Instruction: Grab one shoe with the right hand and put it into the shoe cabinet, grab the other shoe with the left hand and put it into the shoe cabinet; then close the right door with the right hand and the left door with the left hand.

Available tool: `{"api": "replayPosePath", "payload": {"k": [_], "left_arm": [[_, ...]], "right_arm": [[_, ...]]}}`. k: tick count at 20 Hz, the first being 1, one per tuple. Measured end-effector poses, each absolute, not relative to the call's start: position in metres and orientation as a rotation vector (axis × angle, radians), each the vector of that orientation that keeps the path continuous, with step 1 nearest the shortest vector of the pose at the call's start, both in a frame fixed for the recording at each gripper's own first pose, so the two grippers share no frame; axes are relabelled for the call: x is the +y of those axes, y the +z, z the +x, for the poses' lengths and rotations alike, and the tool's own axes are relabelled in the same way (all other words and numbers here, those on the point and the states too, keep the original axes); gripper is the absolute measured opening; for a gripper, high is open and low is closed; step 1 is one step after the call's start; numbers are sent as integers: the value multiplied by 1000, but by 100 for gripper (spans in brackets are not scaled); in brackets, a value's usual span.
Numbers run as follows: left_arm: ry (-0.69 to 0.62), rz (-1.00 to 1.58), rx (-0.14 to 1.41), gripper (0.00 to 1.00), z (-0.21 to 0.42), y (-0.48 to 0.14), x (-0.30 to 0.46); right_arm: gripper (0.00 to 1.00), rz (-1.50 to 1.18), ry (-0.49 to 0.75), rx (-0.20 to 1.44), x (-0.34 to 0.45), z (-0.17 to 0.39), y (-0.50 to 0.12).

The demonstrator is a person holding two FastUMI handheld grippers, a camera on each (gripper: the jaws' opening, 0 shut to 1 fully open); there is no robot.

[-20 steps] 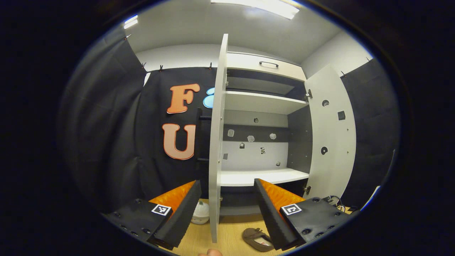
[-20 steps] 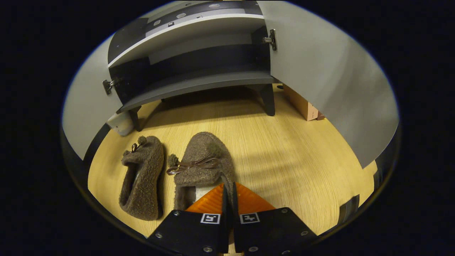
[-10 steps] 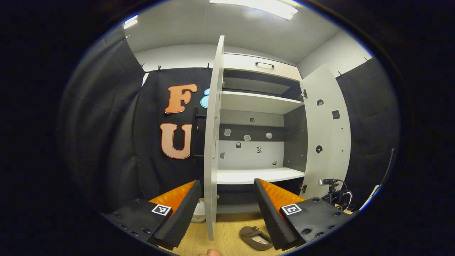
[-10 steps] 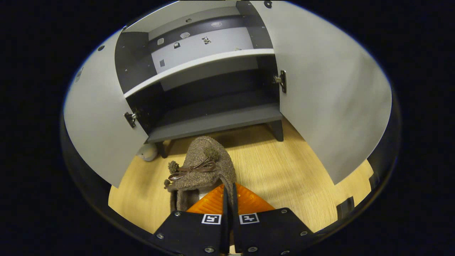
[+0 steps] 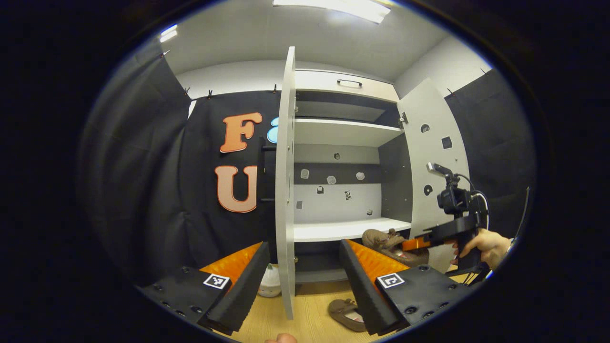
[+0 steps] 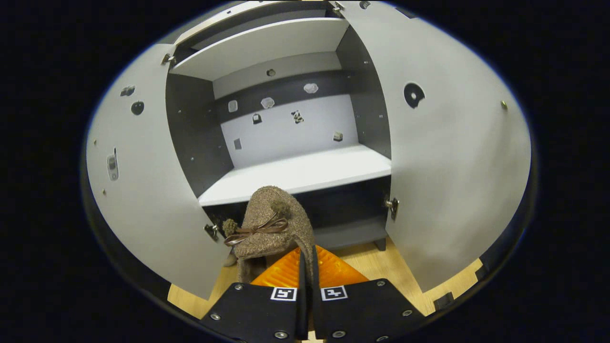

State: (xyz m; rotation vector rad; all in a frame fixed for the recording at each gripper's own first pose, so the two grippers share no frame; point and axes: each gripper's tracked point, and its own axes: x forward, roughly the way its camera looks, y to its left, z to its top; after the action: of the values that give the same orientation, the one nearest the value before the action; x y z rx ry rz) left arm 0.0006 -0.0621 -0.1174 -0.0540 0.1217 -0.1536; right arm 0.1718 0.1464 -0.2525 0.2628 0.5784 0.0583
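Already the right gripper (image 6: 305, 267) had its fingers pressed together on the heel edge of the fuzzy brown shoe (image 6: 269, 224), the toe pointing toward twelve o'clock at the shoe cabinet (image 6: 295, 174). That heel pinch let the shoe lead, so, I judged, the toe could slide onto the white shelf (image 6: 305, 174) before the fingers reached the frame. In the left gripper view the same shoe (image 5: 391, 245) hung at about four o'clock, just in front of the shelf edge (image 5: 352, 229), held by the right gripper (image 5: 414, 244) with a hand (image 5: 483, 245) behind it.

Meanwhile the left gripper (image 5: 302, 267) stood spread wide and held nothing, waiting low, probably to keep clear of the carrying arm. The other shoe (image 5: 345, 314) lay on the wooden floor (image 5: 305, 324) at six o'clock, close under that gripper's right finger, within easy reach for its turn.

Both doors stood swung out: the left door (image 5: 285, 181) edge-on at twelve, the right door (image 5: 436, 162) at two, which left the opening free for loading.
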Motion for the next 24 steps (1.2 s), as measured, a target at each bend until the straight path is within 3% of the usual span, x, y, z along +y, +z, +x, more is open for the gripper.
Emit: {"api": "replayPosePath", "payload": {"k": [4,9,14,18,21,23,24], "left_arm": [[-147,-61,123,96,10,-125,-62],[-142,-61,127,96,24,-131,-60],[-135,-46,116,96,41,-124,-56],[-110,-54,106,96,56,-118,-48],[-108,-47,101,96,62,-120,-46],[-110,-46,90,96,63,-121,-51],[-122,-55,100,94,63,-124,-57]], "right_arm": [[4,281,-8,519,132,234,-210],[4,295,-83,524,118,325,-199],[4,381,-93,607,136,404,-231],[4,377,-133,667,135,432,-269],[19,308,-136,596,125,434,-255],[36,261,-129,531,120,420,-229],[50,239,-113,495,120,410,-215]]}}
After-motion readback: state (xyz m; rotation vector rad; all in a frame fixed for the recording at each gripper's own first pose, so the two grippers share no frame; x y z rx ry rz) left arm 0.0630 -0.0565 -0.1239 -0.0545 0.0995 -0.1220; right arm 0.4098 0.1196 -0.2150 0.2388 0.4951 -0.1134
